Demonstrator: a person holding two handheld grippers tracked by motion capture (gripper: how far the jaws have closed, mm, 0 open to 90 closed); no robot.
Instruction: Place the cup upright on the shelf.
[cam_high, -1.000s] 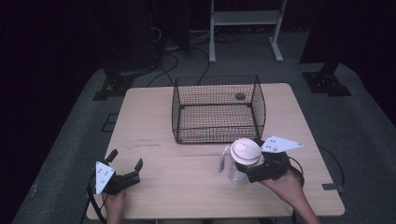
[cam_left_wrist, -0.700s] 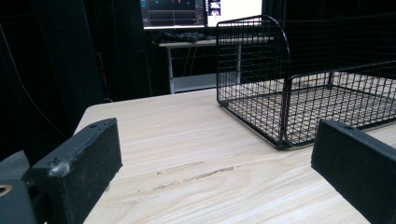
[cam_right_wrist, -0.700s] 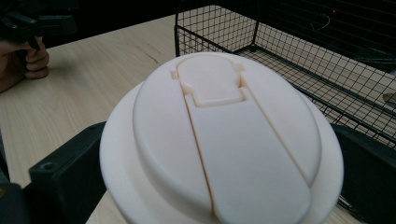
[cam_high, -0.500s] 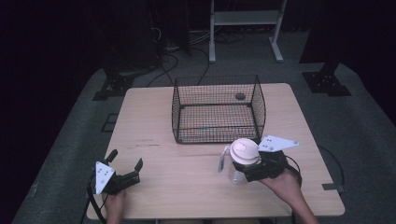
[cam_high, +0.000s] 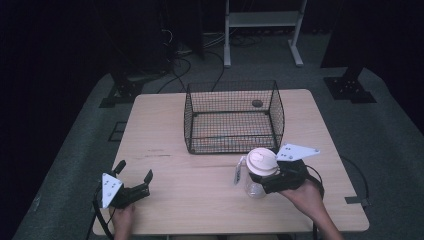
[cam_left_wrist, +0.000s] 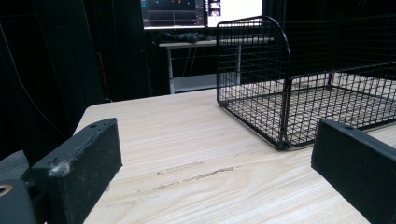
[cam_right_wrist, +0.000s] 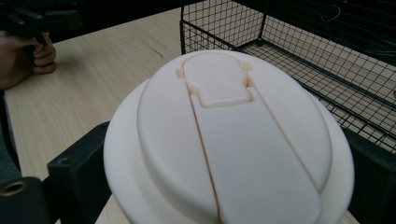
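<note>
A clear bottle with a wide cream flip lid stands upright at the front right of the table, just in front of the wire basket. My right gripper is shut on the bottle below the lid. In the right gripper view the lid sits between the two black jaws of the right gripper. Whether the bottle rests on the table or is lifted, I cannot tell. My left gripper lies open at the front left of the table. Its jaws stand wide apart over bare wood in the left gripper view.
A black wire basket stands at the middle back of the wooden table, with a small dark round thing at its far side. The basket is to the right ahead of the left gripper. The basket is close behind the bottle.
Almost nothing differs. The right gripper with the bottle has edged very slightly left. The left gripper has stayed put and open.
</note>
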